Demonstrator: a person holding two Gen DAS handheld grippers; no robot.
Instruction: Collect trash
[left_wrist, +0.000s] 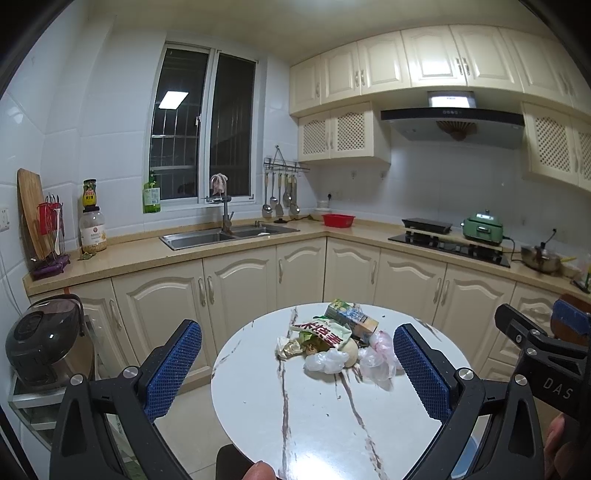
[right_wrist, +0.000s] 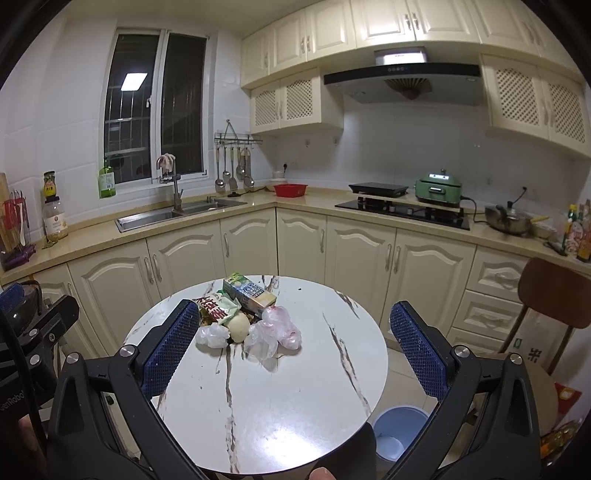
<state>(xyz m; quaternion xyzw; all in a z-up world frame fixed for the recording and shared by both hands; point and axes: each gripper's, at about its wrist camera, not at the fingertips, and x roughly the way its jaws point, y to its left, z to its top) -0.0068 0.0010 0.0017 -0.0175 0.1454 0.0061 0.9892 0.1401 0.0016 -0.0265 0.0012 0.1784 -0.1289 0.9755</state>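
A round white marble-veined tabletop (left_wrist: 295, 417) is seen in a cream-cabinet kitchen. Nearest the cameras, the left hand-held gripper (left_wrist: 297, 365) is held wide open above the near left part of the tabletop, nothing between its blue pads. The right hand-held gripper (right_wrist: 295, 341) is likewise held wide open and empty, just right of the left one. A blue bin (right_wrist: 397, 432) is seen on the floor below the tabletop's near right edge. Farther on, the trash (left_wrist: 332, 341) is heaped at the far middle of the tabletop: crumpled clear bags (right_wrist: 273, 334) at the near side, a red-lettered wrapper (right_wrist: 214, 308) to the left, and a green-and-blue carton (right_wrist: 249, 291) lying at the far side. A brown chair (right_wrist: 554, 295) stands to the right. Farthest off, a sink (right_wrist: 177, 214) is set under the window and a green cooker (right_wrist: 437, 188) sits by the hob.
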